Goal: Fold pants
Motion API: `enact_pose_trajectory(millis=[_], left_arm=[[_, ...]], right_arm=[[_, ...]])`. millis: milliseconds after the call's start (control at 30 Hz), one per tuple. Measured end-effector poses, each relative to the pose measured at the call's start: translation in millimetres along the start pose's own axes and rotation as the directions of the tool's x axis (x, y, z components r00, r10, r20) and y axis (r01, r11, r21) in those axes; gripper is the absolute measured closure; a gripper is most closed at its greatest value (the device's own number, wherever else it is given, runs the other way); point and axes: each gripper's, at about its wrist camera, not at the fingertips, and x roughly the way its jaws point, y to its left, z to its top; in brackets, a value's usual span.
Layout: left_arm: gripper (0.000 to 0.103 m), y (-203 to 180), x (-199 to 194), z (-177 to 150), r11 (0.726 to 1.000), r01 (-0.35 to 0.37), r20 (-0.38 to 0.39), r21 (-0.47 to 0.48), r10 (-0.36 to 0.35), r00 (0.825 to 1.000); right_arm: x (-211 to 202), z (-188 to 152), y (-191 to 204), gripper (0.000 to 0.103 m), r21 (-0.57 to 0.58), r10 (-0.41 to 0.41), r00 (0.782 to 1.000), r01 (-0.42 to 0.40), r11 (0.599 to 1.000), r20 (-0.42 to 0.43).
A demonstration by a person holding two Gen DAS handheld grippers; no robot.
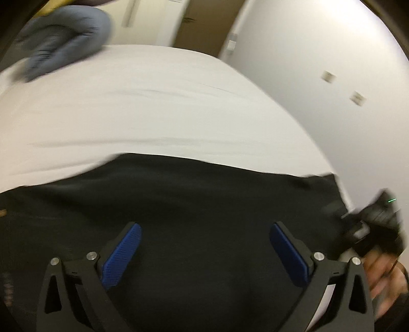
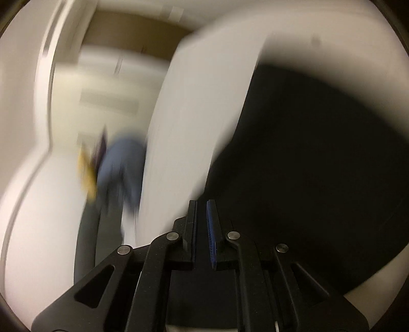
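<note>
Black pants lie spread on a white bed. My left gripper is open, its blue pads wide apart just above the black cloth, holding nothing. The right gripper's body and the hand holding it show at the right edge of the left wrist view, at the pants' edge. In the blurred right wrist view the right gripper has its jaws nearly closed with a narrow gap; the black pants fill the right side. I see no cloth between its pads.
A crumpled blue-grey garment lies at the bed's far left corner, also in the right wrist view, with something yellow beside it. White walls and a brown door stand beyond the bed.
</note>
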Motion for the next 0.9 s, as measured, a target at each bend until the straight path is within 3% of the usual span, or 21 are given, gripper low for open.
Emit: enact_pose_trajectory(millis=[33, 67, 133, 167, 200, 267, 367, 467, 533, 600, 633, 667, 767, 867, 900], left_arm=[[0.000, -5, 9, 1, 1.000, 0.010, -0.028, 0.011, -0.010, 1.000], [0.006, -7, 21, -1, 1.000, -0.001, -0.069, 0.024, 0.003, 0.998], [0.033, 5, 41, -6, 0.999, -0.051, -0.145, 0.019, 0.053, 0.988], [0.050, 14, 40, -8, 0.998, -0.063, -0.129, 0.014, 0.064, 0.990], [0.071, 21, 37, -8, 0.998, -0.064, -0.118, 0.005, 0.065, 0.991], [0.097, 40, 31, -7, 0.996, -0.080, -0.137, -0.035, 0.075, 0.988], [0.099, 67, 15, -13, 0.993, -0.101, -0.137, -0.064, 0.091, 0.986], [0.098, 101, -8, -40, 0.986, -0.127, -0.127, -0.108, 0.113, 0.985], [0.098, 130, -18, -41, 0.985, -0.080, -0.122, -0.151, 0.062, 0.991], [0.099, 134, -35, -41, 0.976, -0.189, -0.110, -0.111, 0.177, 0.978], [0.099, 135, -41, -41, 0.973, -0.195, -0.101, -0.125, 0.183, 0.978], [0.099, 139, -51, -40, 0.970, -0.186, -0.081, -0.157, 0.176, 0.981], [0.098, 127, -63, -37, 0.971, -0.164, -0.042, -0.173, 0.159, 0.986], [0.098, 95, -46, -37, 0.983, -0.069, -0.047, -0.168, 0.062, 0.997], [0.091, 79, -34, -39, 0.988, -0.046, -0.067, -0.149, 0.036, 0.997]], right_arm=[[20, -13, 4, 0.094, -0.008, -0.010, 0.999, 0.010, 1.000, -0.049], [44, -29, 3, 0.101, -0.003, -0.032, 0.995, 0.032, 0.999, -0.094], [71, -43, 12, 0.103, -0.015, -0.068, 0.992, 0.067, 0.998, -0.106], [83, -42, 18, 0.103, -0.016, -0.057, 0.993, 0.056, 0.998, -0.104], [83, -38, 18, 0.103, -0.002, -0.055, 0.994, 0.055, 0.998, -0.097], [48, -27, 6, 0.103, 0.013, -0.103, 0.994, 0.103, 0.995, -0.040], [22, 4, -8, 0.103, 0.063, -0.127, 0.989, 0.123, 0.990, 0.074], [-9, 33, -18, 0.103, 0.069, -0.199, 0.962, 0.189, 0.979, 0.184], [-30, 49, -26, 0.103, 0.085, -0.216, 0.950, 0.202, 0.976, 0.225], [-44, 57, -18, 0.103, 0.045, -0.293, 0.918, 0.292, 0.955, 0.269], [-56, 60, -11, 0.103, 0.042, -0.339, 0.890, 0.343, 0.938, 0.305], [-64, 61, -10, 0.103, 0.059, -0.341, 0.884, 0.341, 0.938, 0.319], [-76, 52, 6, 0.100, 0.054, -0.230, 0.912, 0.226, 0.973, 0.338], [-55, 27, 27, 0.100, -0.017, -0.089, 0.966, 0.096, 0.995, 0.241], [-30, 15, 38, 0.100, -0.043, -0.058, 0.982, 0.067, 0.997, 0.182]])
